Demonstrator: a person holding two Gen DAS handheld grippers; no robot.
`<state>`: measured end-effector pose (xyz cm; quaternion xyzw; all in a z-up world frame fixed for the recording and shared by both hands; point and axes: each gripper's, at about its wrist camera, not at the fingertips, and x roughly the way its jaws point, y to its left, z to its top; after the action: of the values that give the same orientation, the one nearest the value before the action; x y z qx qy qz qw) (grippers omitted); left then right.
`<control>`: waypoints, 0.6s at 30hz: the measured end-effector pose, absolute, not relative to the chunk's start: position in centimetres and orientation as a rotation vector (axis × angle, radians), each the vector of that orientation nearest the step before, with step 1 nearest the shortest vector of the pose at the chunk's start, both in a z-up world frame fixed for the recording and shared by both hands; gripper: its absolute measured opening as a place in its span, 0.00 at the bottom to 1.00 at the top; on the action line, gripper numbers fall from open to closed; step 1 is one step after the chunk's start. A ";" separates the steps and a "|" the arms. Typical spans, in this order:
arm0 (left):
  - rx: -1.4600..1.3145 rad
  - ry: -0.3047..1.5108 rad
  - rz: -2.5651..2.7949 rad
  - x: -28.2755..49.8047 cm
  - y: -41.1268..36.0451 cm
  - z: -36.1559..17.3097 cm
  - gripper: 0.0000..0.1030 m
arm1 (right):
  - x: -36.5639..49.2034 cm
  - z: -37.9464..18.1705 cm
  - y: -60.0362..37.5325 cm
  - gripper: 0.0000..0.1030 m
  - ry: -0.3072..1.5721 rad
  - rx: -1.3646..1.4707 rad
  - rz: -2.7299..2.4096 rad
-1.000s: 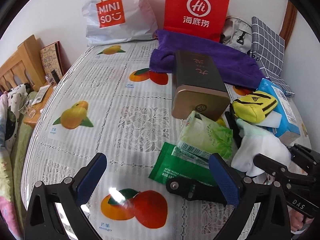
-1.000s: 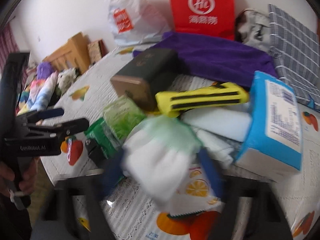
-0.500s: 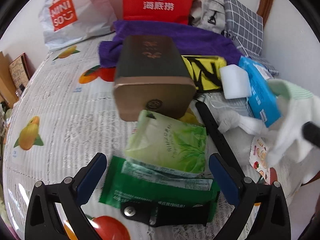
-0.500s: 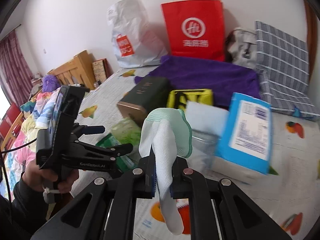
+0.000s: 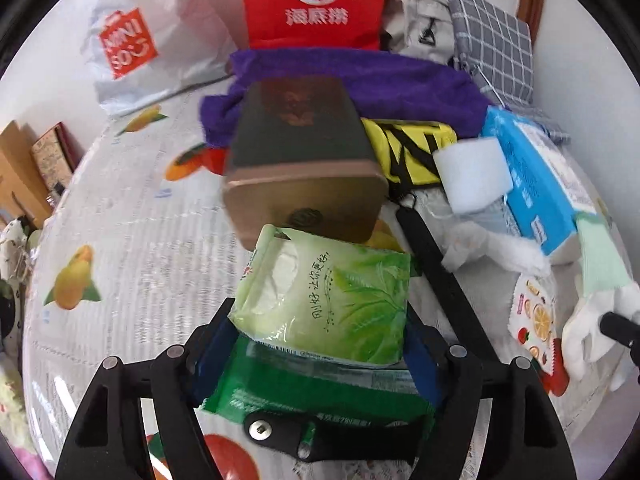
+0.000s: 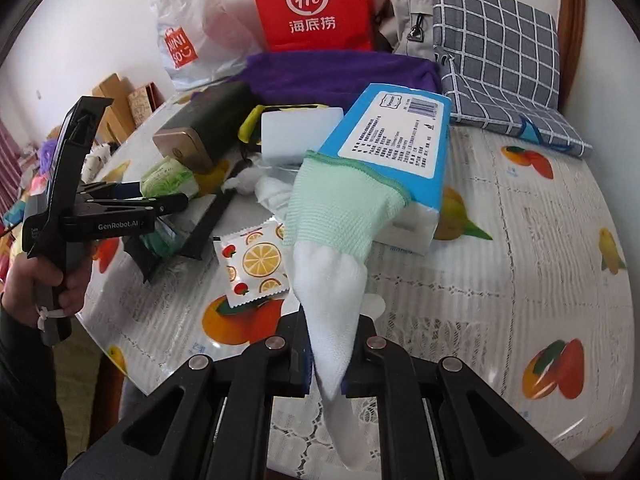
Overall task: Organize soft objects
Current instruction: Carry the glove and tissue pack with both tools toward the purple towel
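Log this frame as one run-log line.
left gripper: closing on tissue pack, grip unconfirmed | right gripper: shut on glove, lifted | rest: tin, blue box

Counts, things on the counter (image 6: 520, 240):
- 2 shopping bags at the far edge: one red paper bag with white logo (image 5: 312, 4), one white plastic bag with red logo (image 5: 132, 40).
- 1 purple towel (image 5: 400, 84).
- 1 dark green tin box with bronze end (image 5: 300, 148).
- 1 yellow pouch with black straps (image 5: 404, 148).
- 1 white sponge block (image 5: 474, 174).
- 1 blue tissue pack (image 6: 396, 144).
- 2 green wipe packs: one light green (image 5: 332, 300), one dark green (image 5: 312, 396).
- 1 white knit glove with mint cuff (image 6: 336, 264).
- 1 small fruit-print sachet (image 6: 254, 266).
- 1 grey checked fabric item (image 6: 496, 48), far right corner.
- 2 hand-held grippers: left hand-held gripper (image 5: 320, 344), right hand-held gripper (image 6: 330, 354).
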<state>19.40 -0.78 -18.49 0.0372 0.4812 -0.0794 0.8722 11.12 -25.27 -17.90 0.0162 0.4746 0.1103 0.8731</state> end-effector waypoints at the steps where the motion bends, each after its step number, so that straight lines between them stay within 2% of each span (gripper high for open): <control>1: 0.062 1.002 -0.164 19.2 -0.4 -18.0 0.73 | 10.9 -17.7 -25.3 0.09 0.984 0.036 0.235; 9: 0.011 0.954 -0.133 18.2 0.1 -14.4 0.73 | 9.7 -13.4 -25.6 0.08 0.867 0.057 0.281; 18: 0.000 0.921 -0.049 20.4 0.6 -10.3 0.73 | 12.8 -8.1 -25.8 0.08 0.779 0.043 0.237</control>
<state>20.40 0.60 -10.30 0.0000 0.4441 -0.0234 0.8957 12.84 -25.84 -8.05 0.0209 0.3787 0.1153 0.9181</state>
